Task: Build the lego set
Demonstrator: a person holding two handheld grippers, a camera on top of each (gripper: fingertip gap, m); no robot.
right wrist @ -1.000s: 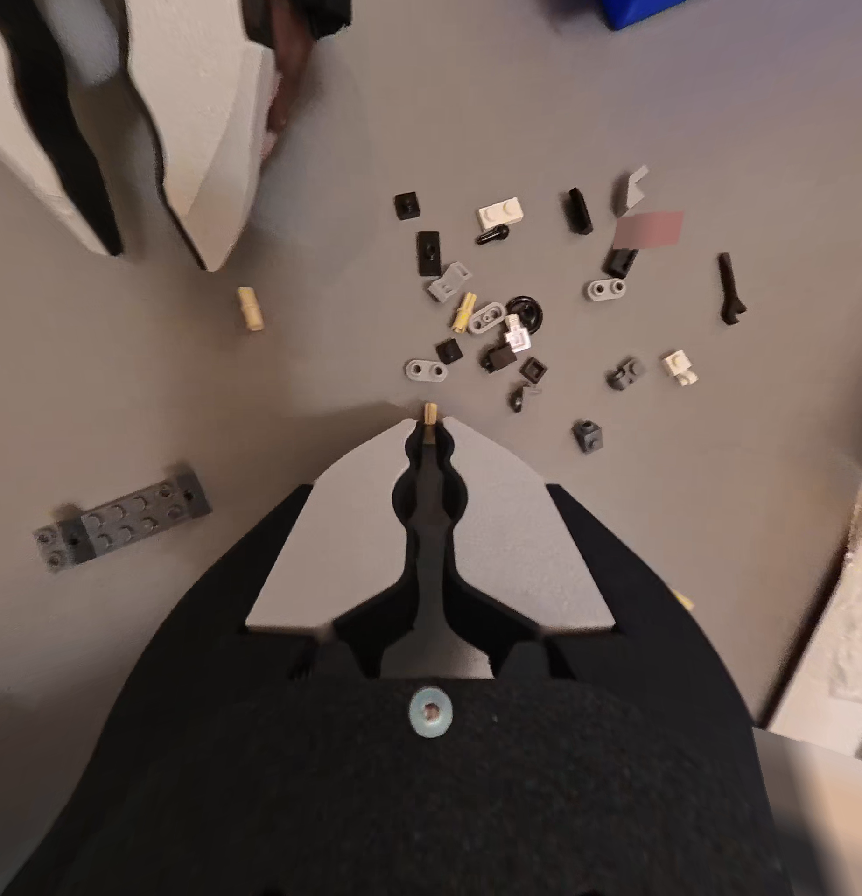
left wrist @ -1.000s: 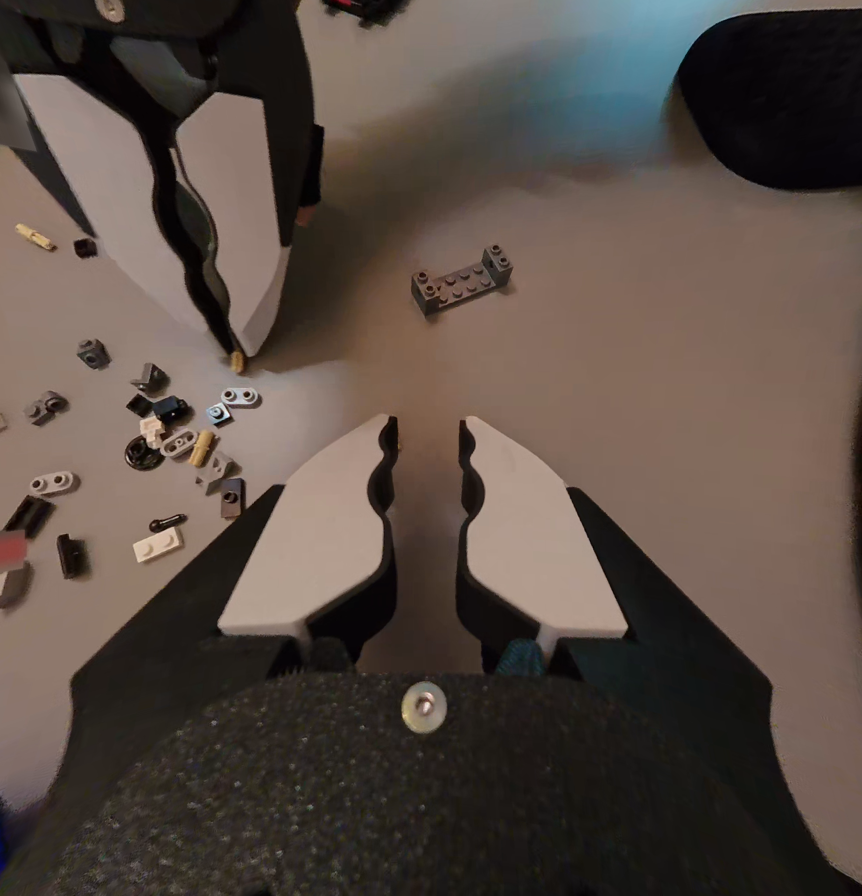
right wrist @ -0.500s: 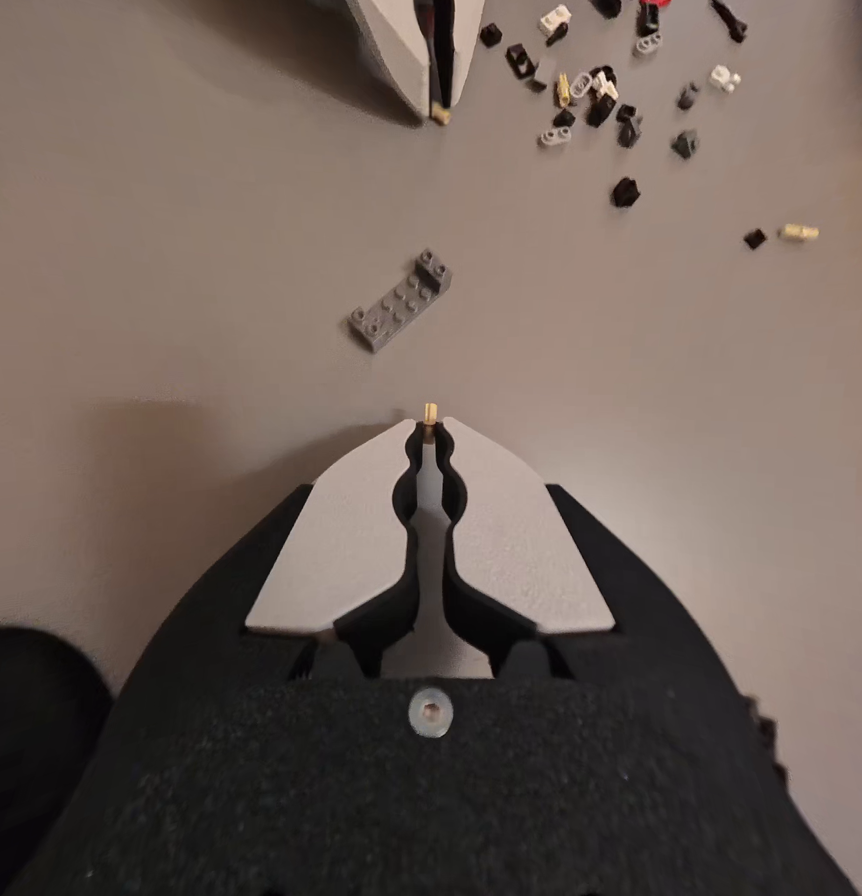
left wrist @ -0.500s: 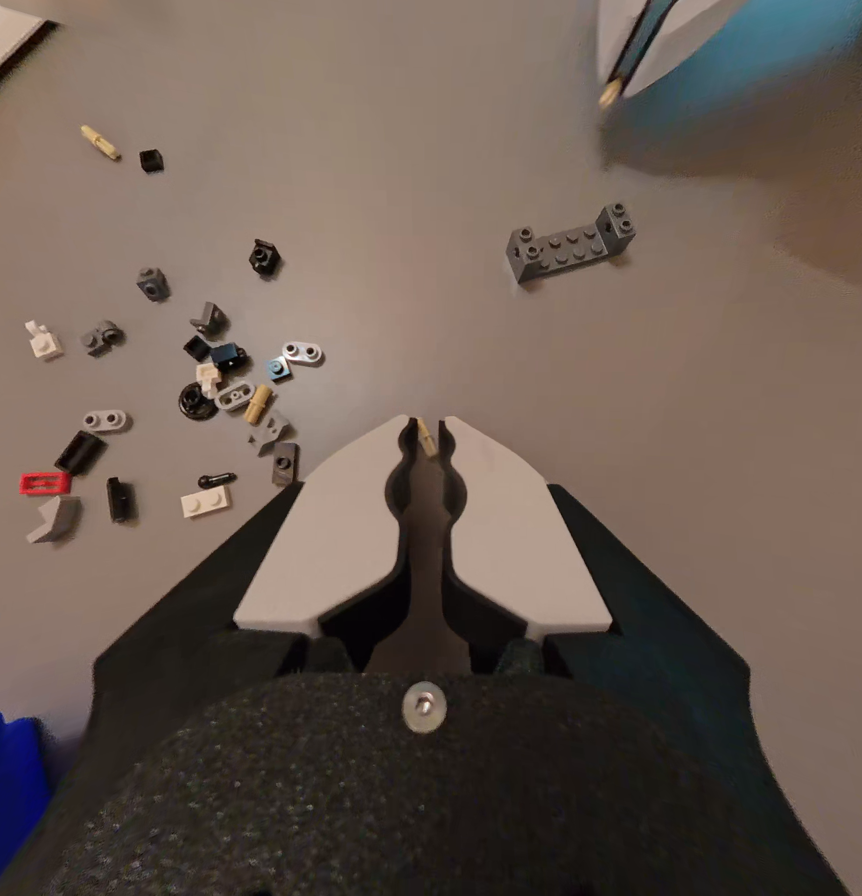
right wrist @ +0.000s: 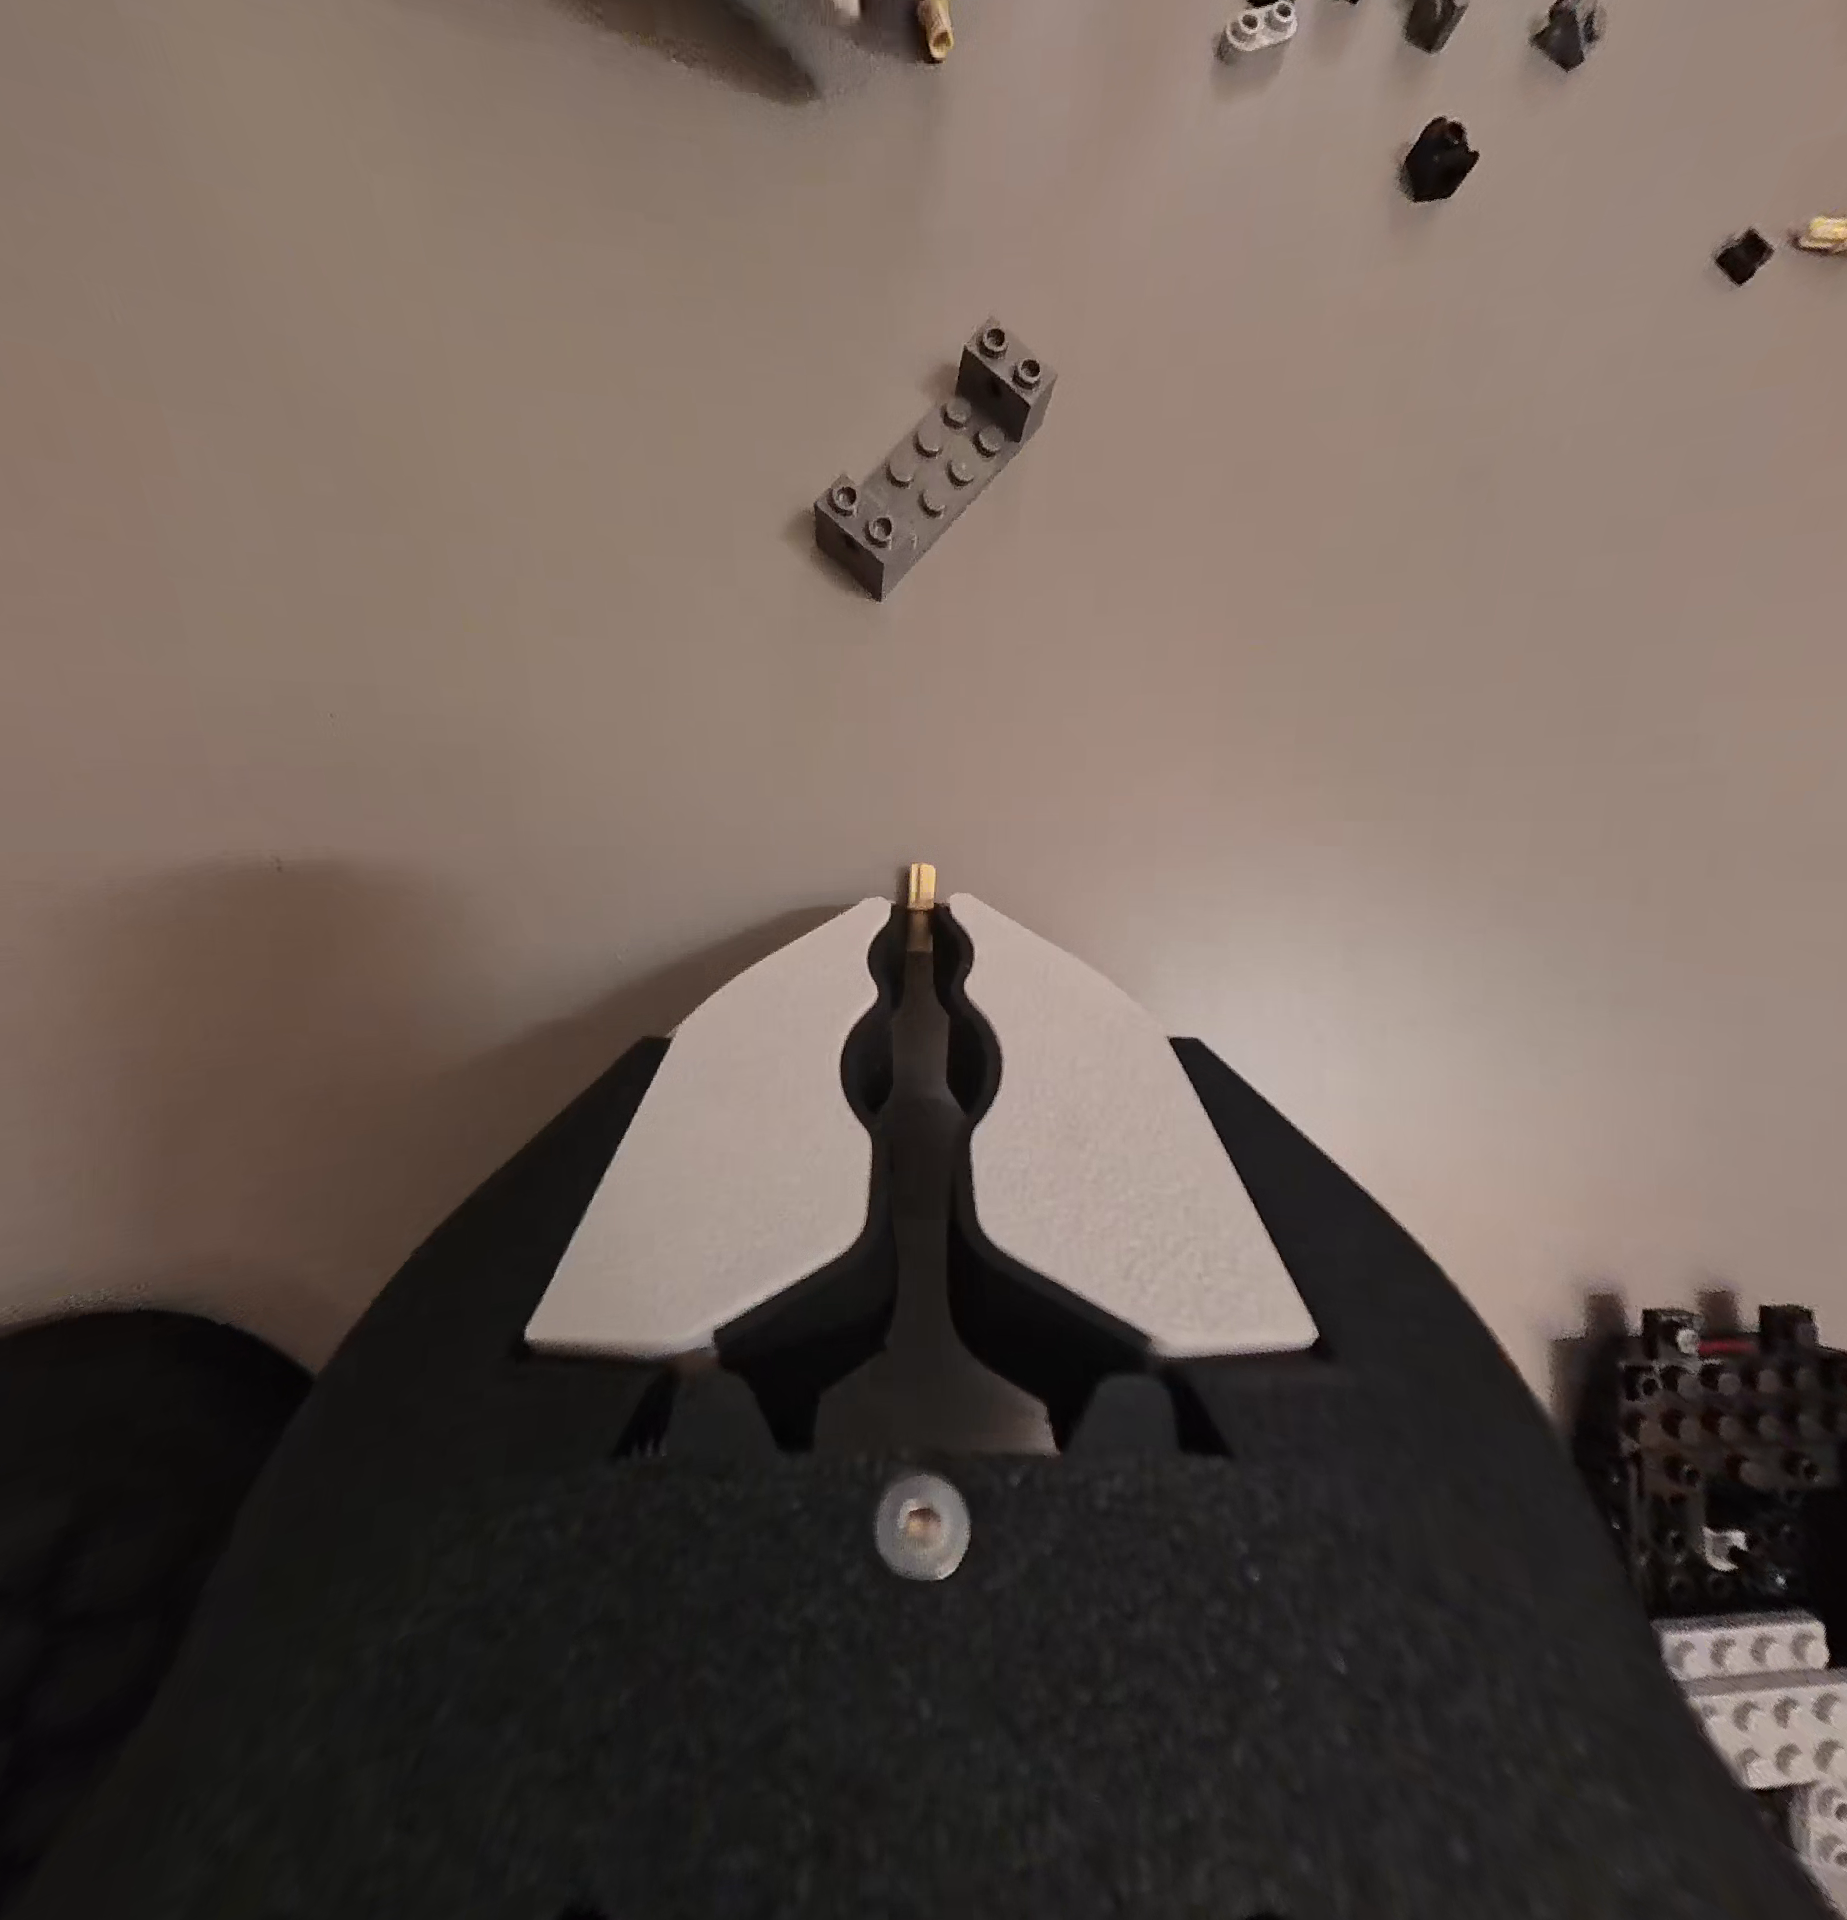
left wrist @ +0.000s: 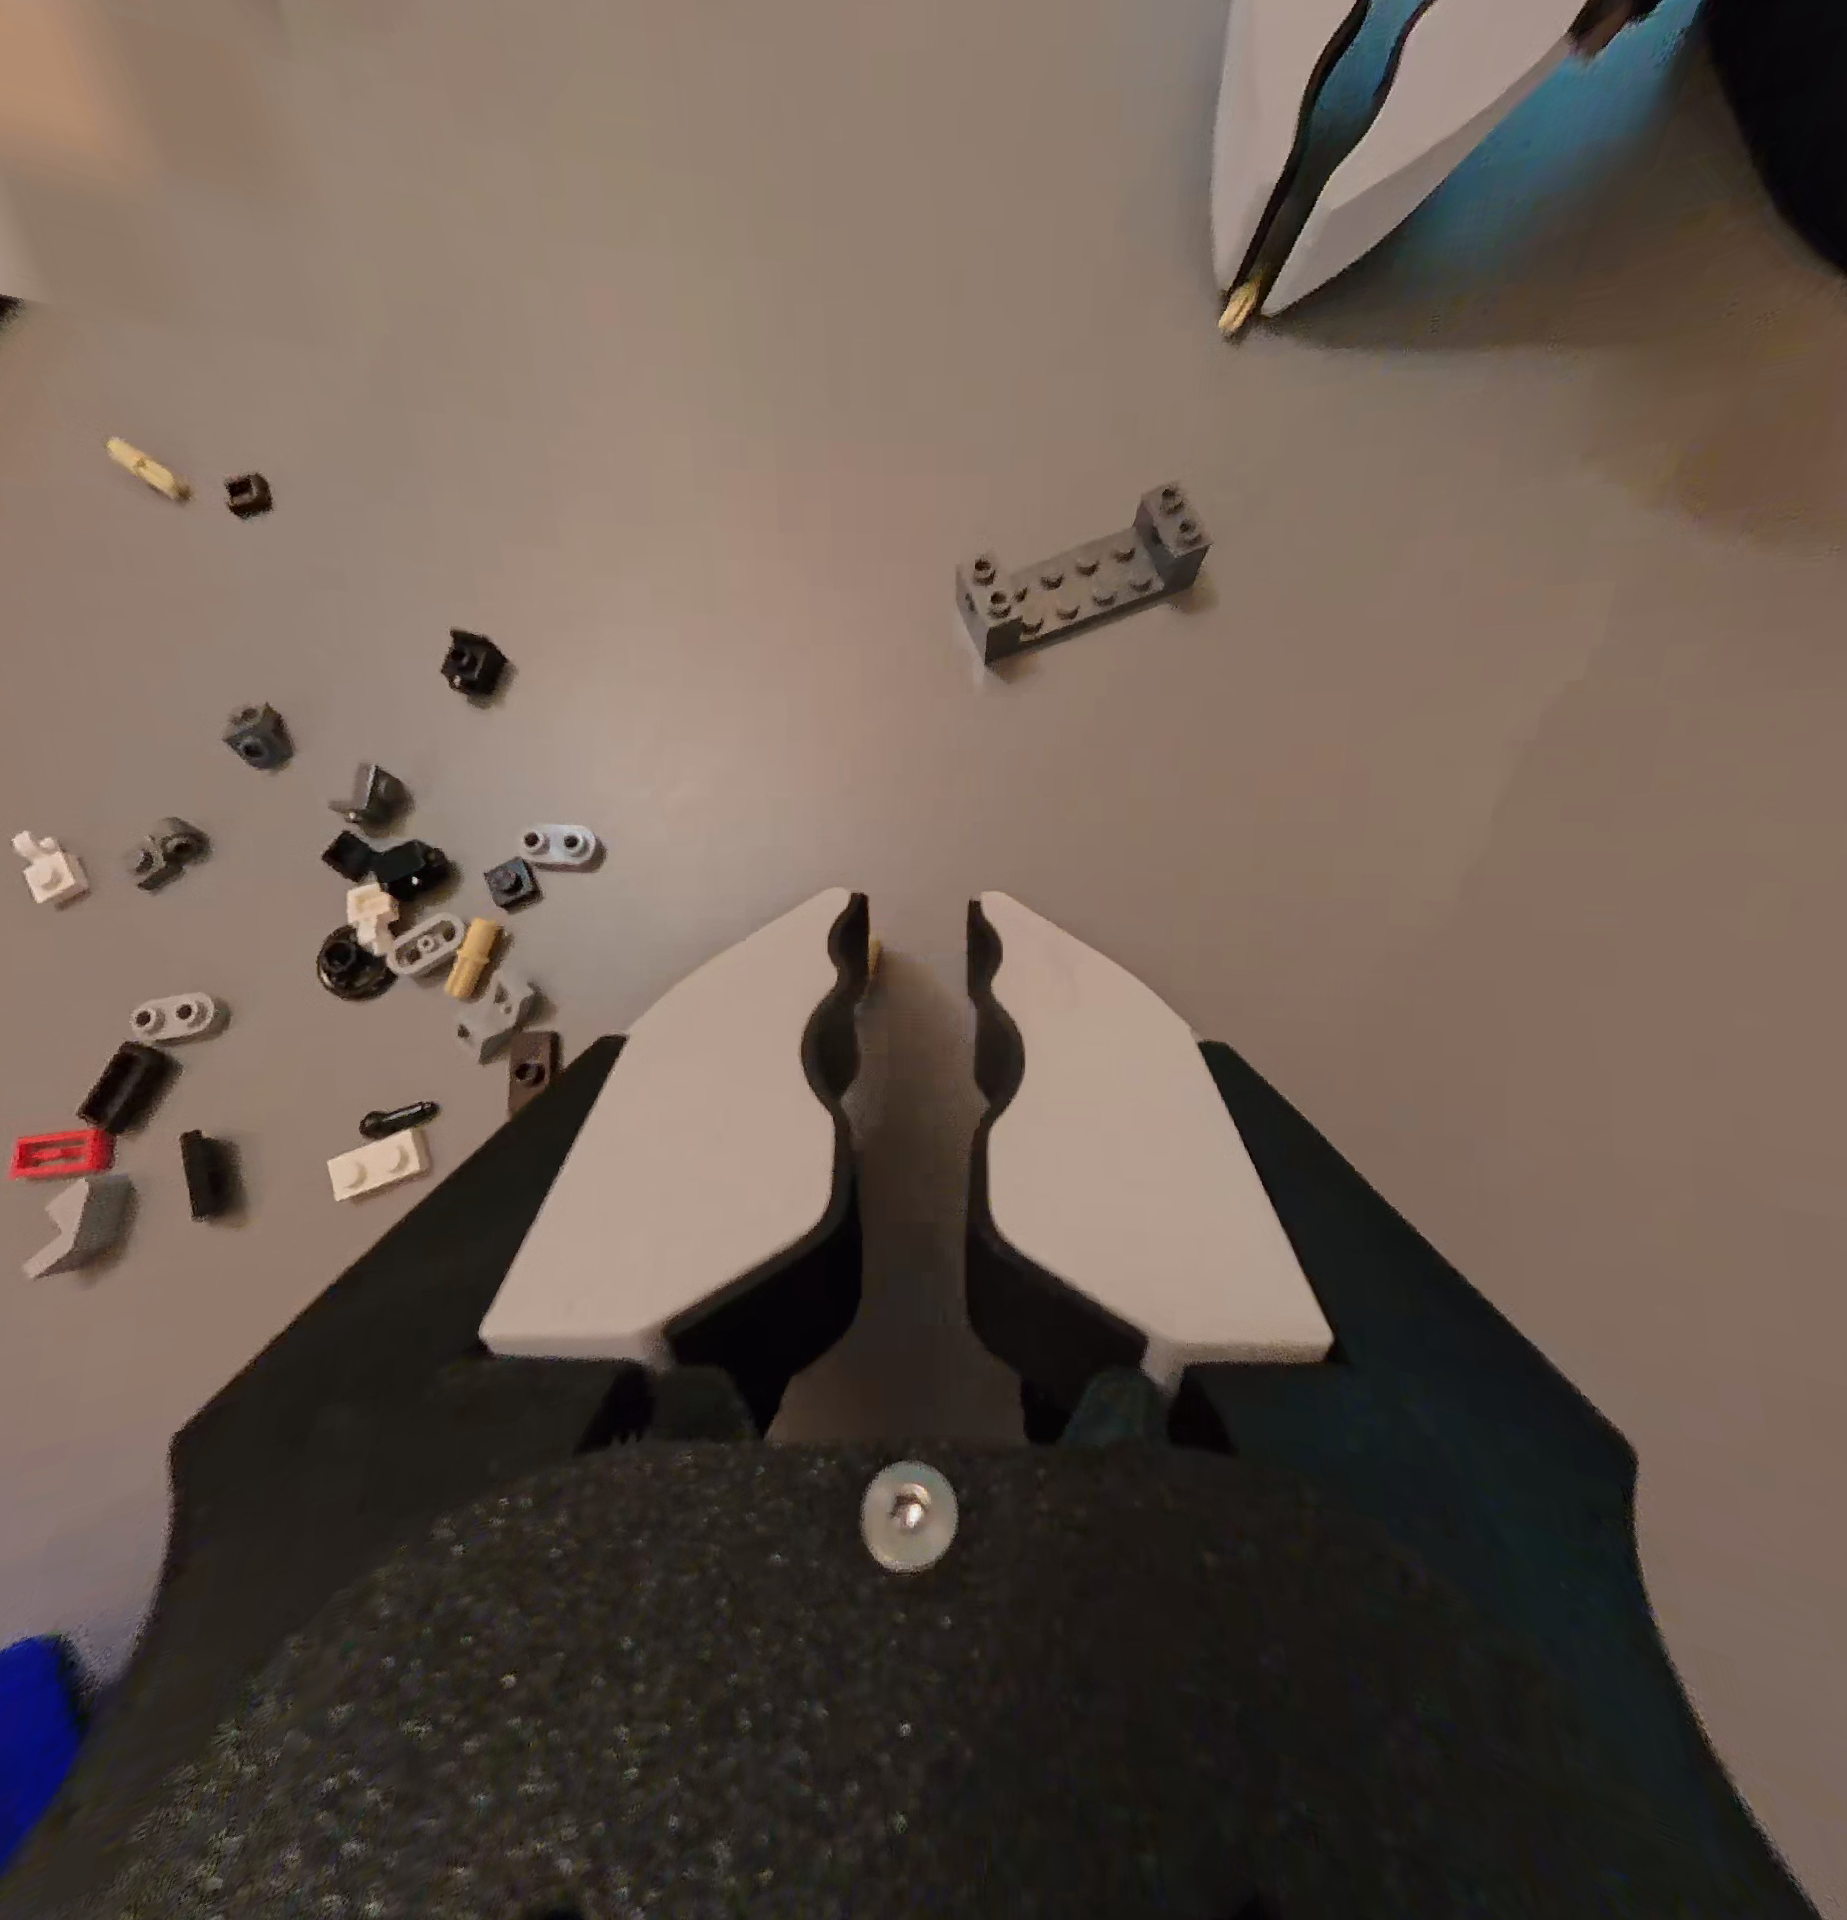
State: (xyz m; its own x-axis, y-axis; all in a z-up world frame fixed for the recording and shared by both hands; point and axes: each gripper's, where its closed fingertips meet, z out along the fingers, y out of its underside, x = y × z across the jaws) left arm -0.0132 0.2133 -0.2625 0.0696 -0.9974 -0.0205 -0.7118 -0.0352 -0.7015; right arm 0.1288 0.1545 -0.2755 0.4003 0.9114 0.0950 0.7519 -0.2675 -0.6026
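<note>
My left gripper (left wrist: 917, 909) is open, low over the grey table. A small tan pin (left wrist: 875, 951) sits between the jaws, against the inner edge of the left finger; whether it rests on the table I cannot tell. My right gripper (right wrist: 919, 907) is shut on another tan pin (right wrist: 919, 891) that sticks out past its tips. It also shows in the left wrist view (left wrist: 1249, 303) at the top right. A dark grey brick with two raised ends (left wrist: 1085, 577) lies between the two grippers and also shows in the right wrist view (right wrist: 934, 462).
Several small loose pieces (left wrist: 379, 935) are scattered on the table left of my left gripper, with a third tan pin (left wrist: 148, 468) farther off. A black build (right wrist: 1729, 1455) and light grey bricks (right wrist: 1781, 1704) stand at the lower right of the right wrist view. A black object (left wrist: 1812, 125) is beyond the right gripper. From the right gripper's tips to the black build (right wrist: 1729, 1455) is close to 15 cm.
My left gripper closed on a tan pin half a second ago and has now opened. My right gripper carried its pin away from the loose pieces to the far side of the grey brick.
</note>
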